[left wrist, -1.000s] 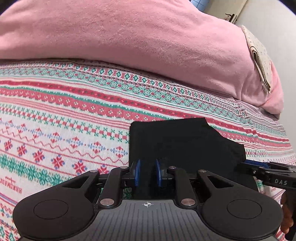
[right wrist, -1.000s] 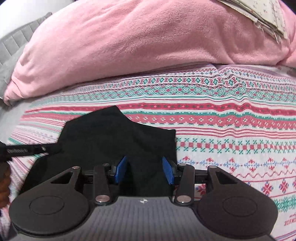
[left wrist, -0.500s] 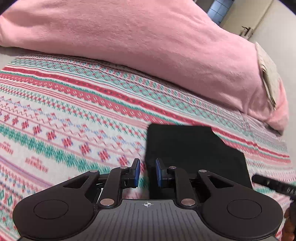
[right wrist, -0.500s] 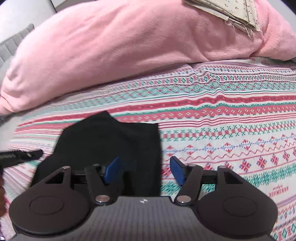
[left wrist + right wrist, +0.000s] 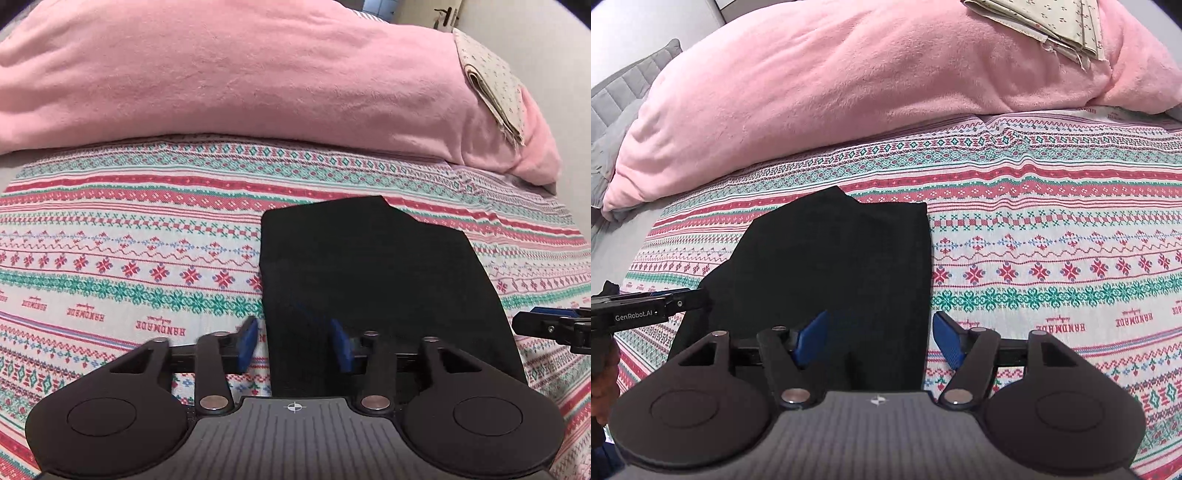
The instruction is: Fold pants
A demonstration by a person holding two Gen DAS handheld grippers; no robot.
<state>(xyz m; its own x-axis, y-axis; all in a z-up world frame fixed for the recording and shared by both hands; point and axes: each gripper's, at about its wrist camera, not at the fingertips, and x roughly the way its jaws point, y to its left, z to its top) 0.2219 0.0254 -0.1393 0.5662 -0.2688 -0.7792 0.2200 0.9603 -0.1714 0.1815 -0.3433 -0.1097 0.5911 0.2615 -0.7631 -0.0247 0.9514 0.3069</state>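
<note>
Lying folded into a compact black rectangle on the patterned bedspread (image 5: pixel 110 258), the pants (image 5: pixel 369 280) appear finished. Left gripper (image 5: pixel 293 341) and right gripper (image 5: pixel 879 339) have just been opening, jaws apart, pads pressing nothing, consistent with release after the last fold.

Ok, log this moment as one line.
stage: release after fold | left claw: just opened, empty | right claw: just opened, empty | black folded fabric pants: flat on patterned bedspread

Pants (image 5: pixel 373 280): black cloth, matt, smooth. Bedspread (image 5: pixel 129 258) beneath the pants: woven cloth, matt, printed bands. Blanket (image 5: pixel 240 74) beyond the pants: pink fleece, fuzzy nap. Folded cloth (image 5: pixel 1052 22) atop the blanket: beige, matt, frayed edges.
</note>
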